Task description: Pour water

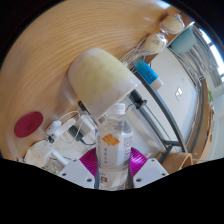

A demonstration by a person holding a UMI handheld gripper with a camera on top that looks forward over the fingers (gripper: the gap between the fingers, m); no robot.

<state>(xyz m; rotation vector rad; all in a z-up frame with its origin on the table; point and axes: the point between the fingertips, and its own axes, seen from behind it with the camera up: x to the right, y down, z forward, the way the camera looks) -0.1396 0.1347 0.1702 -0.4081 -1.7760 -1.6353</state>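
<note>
Red disc [29, 124] at nine o'clock on the table [50, 50], clear of the work. Bottle [114, 140] at six o'clock, upright, cap on, pinched at the label between both pads [90, 160] of the gripper [112, 163], ready for lifting. Pale cup [98, 80] behind at twelve, likely the target. Blue object [147, 72] at two.

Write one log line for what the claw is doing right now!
task: pour water | claw: shut on water bottle, cap on | ahead: pale cup on wooden table
</note>
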